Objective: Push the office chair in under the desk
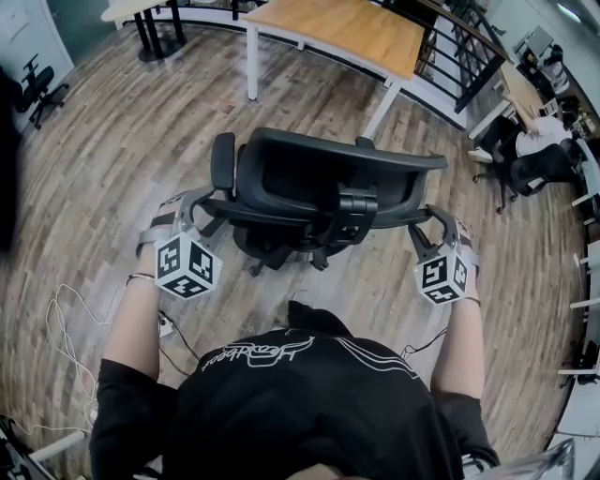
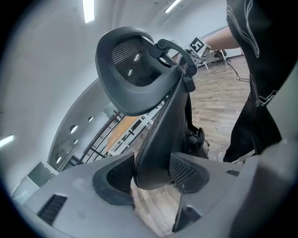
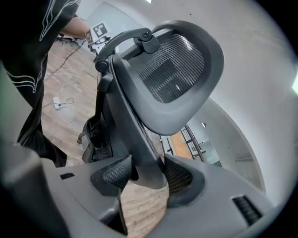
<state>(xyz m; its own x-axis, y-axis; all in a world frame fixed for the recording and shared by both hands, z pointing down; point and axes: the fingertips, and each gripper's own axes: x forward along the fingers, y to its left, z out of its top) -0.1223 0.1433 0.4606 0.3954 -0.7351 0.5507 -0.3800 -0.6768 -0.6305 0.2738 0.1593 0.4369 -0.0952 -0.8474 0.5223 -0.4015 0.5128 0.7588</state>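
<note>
A black mesh office chair (image 1: 319, 178) stands on the wood floor in front of me, its back toward me. Beyond it is the wooden desk (image 1: 347, 33) on white legs. My left gripper (image 1: 202, 202) is shut on the left edge of the backrest; in the left gripper view both pads (image 2: 186, 172) press on that edge (image 2: 158, 139), below the headrest (image 2: 130, 69). My right gripper (image 1: 433, 217) is shut on the right edge in the same way. In the right gripper view its pads (image 3: 111, 174) clamp the frame (image 3: 139, 139), with the headrest (image 3: 172, 79) above.
A black railing (image 1: 469, 56) runs behind the desk. A seated person (image 1: 534, 141) and more desks are at the right. Another black chair (image 1: 37, 89) stands at far left, and a second table (image 1: 141, 9) at the top left. White cables (image 1: 66, 319) lie on the floor by my left side.
</note>
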